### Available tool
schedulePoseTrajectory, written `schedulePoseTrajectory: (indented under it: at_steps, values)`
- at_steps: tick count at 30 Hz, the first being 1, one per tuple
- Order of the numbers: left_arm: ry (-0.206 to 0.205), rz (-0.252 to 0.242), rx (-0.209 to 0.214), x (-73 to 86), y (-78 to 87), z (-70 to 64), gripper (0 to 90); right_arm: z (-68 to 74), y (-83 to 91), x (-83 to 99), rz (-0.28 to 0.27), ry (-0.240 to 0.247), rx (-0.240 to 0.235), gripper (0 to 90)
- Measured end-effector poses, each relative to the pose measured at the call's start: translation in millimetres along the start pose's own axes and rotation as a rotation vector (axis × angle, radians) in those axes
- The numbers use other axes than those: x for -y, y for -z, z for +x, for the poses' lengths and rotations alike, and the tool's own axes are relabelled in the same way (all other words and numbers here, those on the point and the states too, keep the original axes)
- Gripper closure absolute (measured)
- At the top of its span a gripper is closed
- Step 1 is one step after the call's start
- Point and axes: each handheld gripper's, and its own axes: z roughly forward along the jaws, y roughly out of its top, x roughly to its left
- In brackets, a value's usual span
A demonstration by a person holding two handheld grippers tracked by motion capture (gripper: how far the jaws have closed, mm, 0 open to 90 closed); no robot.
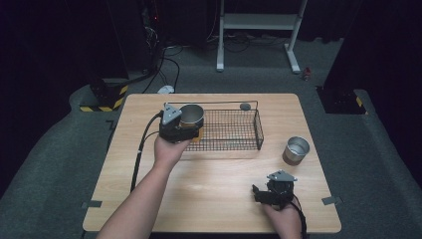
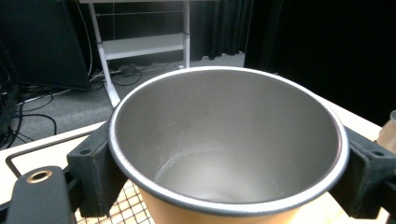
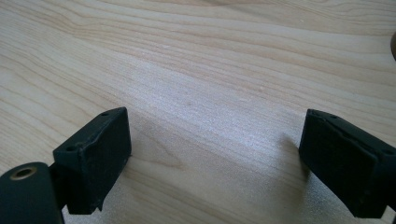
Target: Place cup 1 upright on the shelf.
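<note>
Steel cup (image 2: 224, 154) with a dull brushed inside and what looks like an orange outer wall, clamped at the rim between the left gripper (image 1: 185, 130) jaws, at the left end of the wire basket (image 1: 234, 132) on the counter (image 1: 209, 194). No readable writing anywhere. Base cut off. Right gripper (image 3: 215, 158) jaws spread wide over bare wood. Second steel cup (image 1: 296, 150) standing right of basket.

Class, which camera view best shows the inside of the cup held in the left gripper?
The left gripper view: it looks straight down into the orange cup, showing its empty steel interior and rim clamped between the jaws. The high view shows that cup small, at the wire basket. The right gripper view shows bare table.
</note>
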Motion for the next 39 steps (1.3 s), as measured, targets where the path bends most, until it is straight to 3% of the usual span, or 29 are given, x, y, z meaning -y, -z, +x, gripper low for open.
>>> schedulePoseTrajectory:
  at_steps: [17,29,34,39]
  values:
    - [0.012,0.025,-0.017,-10.2,-29.9,4.9,13.4,0.2,0.1,0.1,-0.002,0.003,0.003,9.3]
    - [0.046,0.065,-0.031,0.7,-51.8,5.6,13.4,0.3,0.1,0.2,-0.003,0.004,0.006,9.5]
    - [0.036,0.081,-0.058,5.4,-59.1,5.3,13.4,0.3,0.0,0.1,-0.003,0.004,0.006,9.6]
    - [0.044,0.105,-0.038,11.8,-67.4,7.0,13.4,0.4,0.0,0.1,-0.003,0.003,0.006,9.6]
